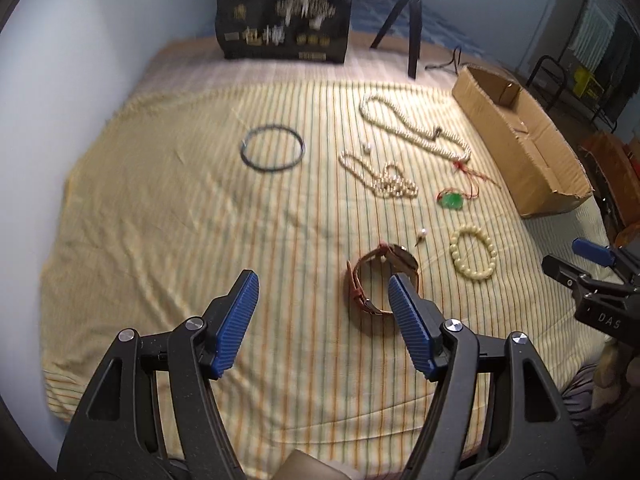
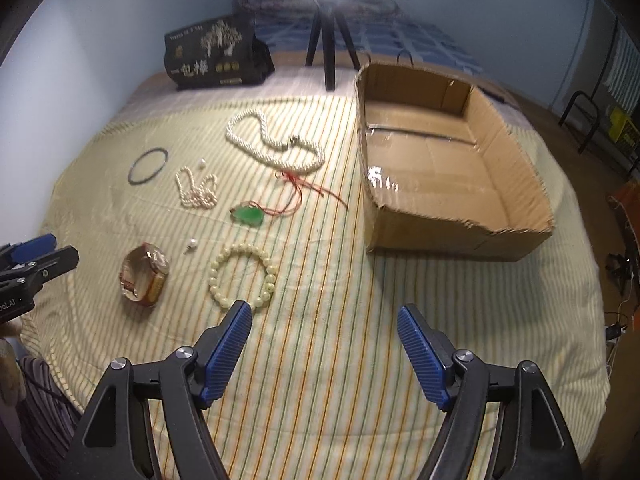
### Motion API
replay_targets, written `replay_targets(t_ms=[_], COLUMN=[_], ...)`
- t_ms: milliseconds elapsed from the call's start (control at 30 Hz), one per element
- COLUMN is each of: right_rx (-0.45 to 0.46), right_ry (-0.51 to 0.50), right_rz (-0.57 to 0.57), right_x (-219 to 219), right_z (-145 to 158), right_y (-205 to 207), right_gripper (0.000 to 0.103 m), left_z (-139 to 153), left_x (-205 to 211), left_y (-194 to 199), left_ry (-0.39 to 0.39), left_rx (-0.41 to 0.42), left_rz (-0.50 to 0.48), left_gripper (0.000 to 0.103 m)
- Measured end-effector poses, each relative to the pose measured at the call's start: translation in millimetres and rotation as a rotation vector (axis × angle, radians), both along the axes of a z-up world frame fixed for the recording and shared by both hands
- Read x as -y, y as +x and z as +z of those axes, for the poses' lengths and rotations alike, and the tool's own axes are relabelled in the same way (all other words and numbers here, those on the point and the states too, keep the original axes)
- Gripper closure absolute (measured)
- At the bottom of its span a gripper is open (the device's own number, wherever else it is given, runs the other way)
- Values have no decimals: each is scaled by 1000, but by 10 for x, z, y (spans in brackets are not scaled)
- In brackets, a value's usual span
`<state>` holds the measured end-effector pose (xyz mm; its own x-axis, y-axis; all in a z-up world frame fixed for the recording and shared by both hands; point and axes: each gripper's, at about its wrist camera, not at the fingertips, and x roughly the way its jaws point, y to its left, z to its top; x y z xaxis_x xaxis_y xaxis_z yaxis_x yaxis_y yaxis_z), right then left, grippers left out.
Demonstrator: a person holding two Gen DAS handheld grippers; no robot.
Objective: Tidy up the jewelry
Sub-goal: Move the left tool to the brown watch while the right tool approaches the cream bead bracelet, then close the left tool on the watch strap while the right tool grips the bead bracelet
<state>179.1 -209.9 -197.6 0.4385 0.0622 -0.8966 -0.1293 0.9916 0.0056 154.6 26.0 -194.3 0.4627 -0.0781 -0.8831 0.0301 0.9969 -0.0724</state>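
Jewelry lies on a striped yellow cloth [image 1: 180, 240]. A brown strap watch [image 1: 380, 280] [image 2: 145, 276] sits just beyond my open left gripper [image 1: 322, 284], by its right finger. A cream bead bracelet [image 1: 474, 258] [image 2: 243, 276] lies just ahead of my open, empty right gripper [image 2: 324, 316]. Farther off are a green pendant on red cord [image 1: 452, 200] [image 2: 248, 215], a small pearl strand [image 1: 384, 180] [image 2: 196, 192], a long pearl necklace [image 1: 416, 128] [image 2: 272, 140], a dark bangle [image 1: 272, 146] [image 2: 148, 166] and two loose pearl pieces [image 1: 421, 236] [image 1: 367, 147].
An open cardboard box [image 2: 452, 168] [image 1: 520, 140] stands on the cloth to the right. A black printed bag [image 1: 284, 26] [image 2: 216, 54] and a lamp tripod [image 1: 414, 20] [image 2: 328, 40] stand at the back. A wall runs along the left.
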Motion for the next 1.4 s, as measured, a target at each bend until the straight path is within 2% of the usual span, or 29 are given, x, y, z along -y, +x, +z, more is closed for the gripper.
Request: replay_targets(t_ms=[67, 133, 233, 433, 533, 733, 867, 1000, 1067, 1233, 1333, 1400], right_rx=[-15, -26, -48, -102, -114, -108, -93, -81, -74, -68, -68, -65], right_ry=[4, 4, 10, 45, 41, 13, -8, -23, -26, -11, 4, 4], right_rz=[5, 11, 18, 29, 32, 43, 58, 69, 76, 82, 84, 85], right_x=[-9, -28, -73, -165, -200, -272, -315, -341, -348, -354, -360, -370], right_z=[-69, -131, -252, -448, -496, -556, -581, -589, -591, -574, -568, -558], right_y=[40, 78, 162, 312, 359, 426, 428, 427, 420, 414, 403, 398], right_gripper=[27, 31, 37, 47, 49, 49, 49, 52, 56, 84, 98, 98], left_z=[-122, -214, -368, -567, -639, -707, -751, -769, -772, -774, -749, -729], left_x=[2, -7, -20, -12, -3, 83, 82, 81, 98, 104, 81, 85], left_y=[59, 104, 178, 277, 311, 361, 387, 423, 439, 455, 413, 384], left_ry=[-24, -43, -95, -156, -175, -136, -136, -127, -124, -133, -132, -120], left_rx=[-27, -51, -97, -155, -170, -162, -160, -152, -145, -129, -119, -110], left_rz=[-1, -1, 9, 12, 10, -14, -15, -15, -21, -10, -6, -5], left_gripper=[34, 47, 57, 68, 73, 74, 77, 85, 90, 96, 96, 96])
